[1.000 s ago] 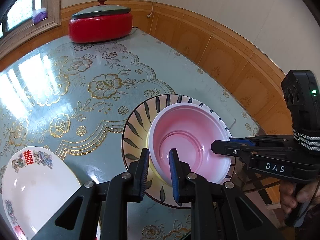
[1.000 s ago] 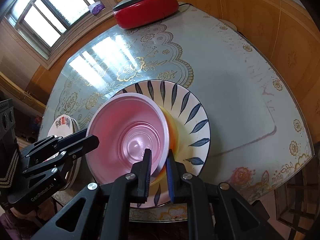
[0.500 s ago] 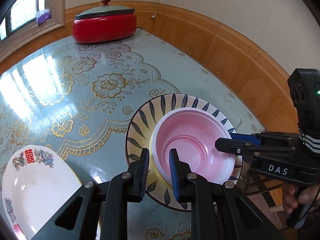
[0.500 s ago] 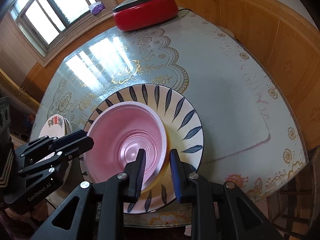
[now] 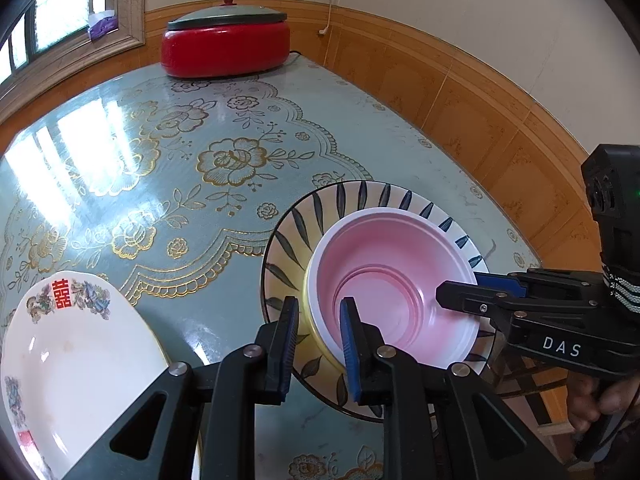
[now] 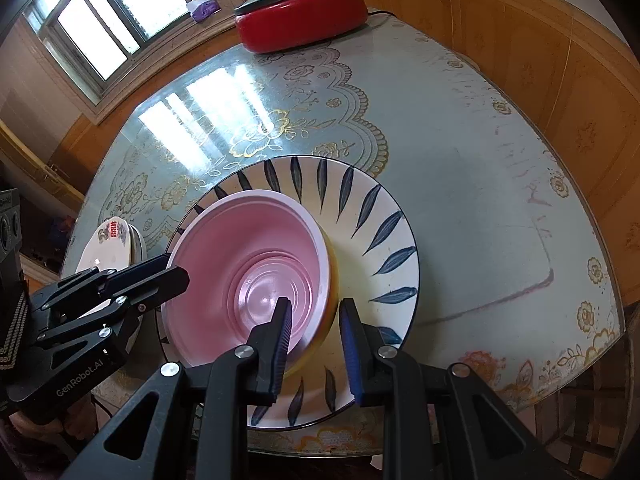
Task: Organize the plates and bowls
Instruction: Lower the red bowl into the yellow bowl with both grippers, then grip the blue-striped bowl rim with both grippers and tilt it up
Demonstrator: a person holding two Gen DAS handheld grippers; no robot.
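On the flowered table, we saw the left claw clamped on the near rim of the pink bowl, one finger inside and one outside. The right claw had just been opening. Its fingers stood apart astride the opposite rim, not pressing it. Both claws tilted steeply down from opposite sides, a hand wrapped round the right one's handle. The bowl sat on the leaf-painted plate, a white plate well apart.
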